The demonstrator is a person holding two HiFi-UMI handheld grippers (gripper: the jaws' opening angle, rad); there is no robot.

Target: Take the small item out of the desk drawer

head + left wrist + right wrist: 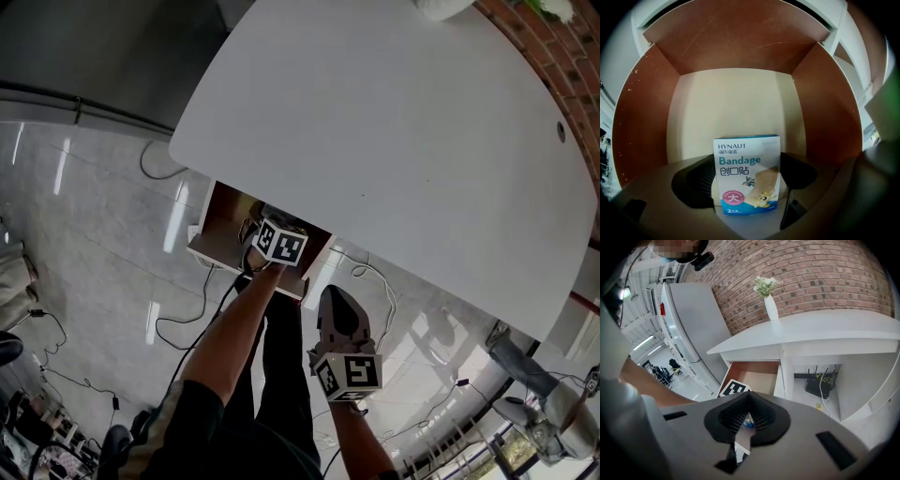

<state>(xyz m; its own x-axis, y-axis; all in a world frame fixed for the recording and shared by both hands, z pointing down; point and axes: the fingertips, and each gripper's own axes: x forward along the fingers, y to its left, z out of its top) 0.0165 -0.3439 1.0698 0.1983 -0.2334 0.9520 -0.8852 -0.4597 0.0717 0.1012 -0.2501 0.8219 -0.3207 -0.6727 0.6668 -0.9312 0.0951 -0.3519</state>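
What you can't make out
The desk (pixel 394 141) top and your left gripper (pixel 746 179)'s marker cube (pixel 281 244) cover most of the drawer (pixel 220 230). A white object (pixel 442 7) is cut off at the head view's top edge. The blue scrap (pixel 747 422) past your right gripper (pixel 749 401) is too small to name.

Drawer (pixel 740 108) open above; desktop (pixel 394 141) prob. overhangs rear.
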